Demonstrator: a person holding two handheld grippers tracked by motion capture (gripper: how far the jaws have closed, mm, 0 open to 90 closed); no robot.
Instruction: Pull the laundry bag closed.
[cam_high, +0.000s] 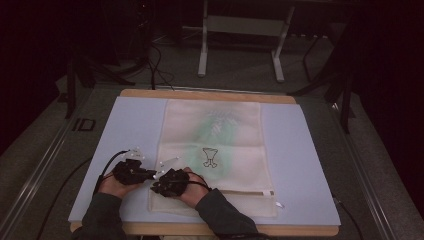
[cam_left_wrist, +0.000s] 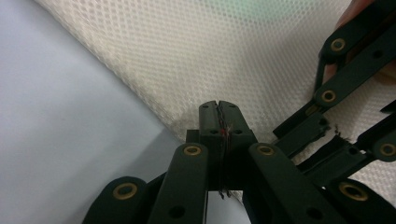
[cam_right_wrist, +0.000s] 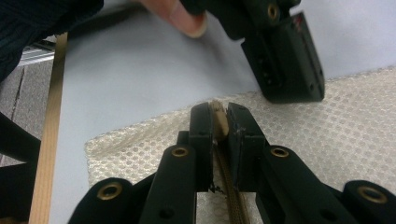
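Overall light: the high view is dim, with a reddish-black falloff toward the left and right edges.
Brightest area: the mat (cam_high: 300, 150) and the mesh bag (cam_high: 215, 135) are lit evenly from above; no glare is seen.
Shadows: soft dark patches are cast under the left gripper (cam_high: 150, 173) and right gripper (cam_high: 156, 187).
Sharpness: the high view is soft and grainy.
Close views: the weave (cam_left_wrist: 187, 60) is crisp, while near linkage (cam_left_wrist: 187, 196) is blurred; a fingertip (cam_right_wrist: 187, 18) is out of focus.
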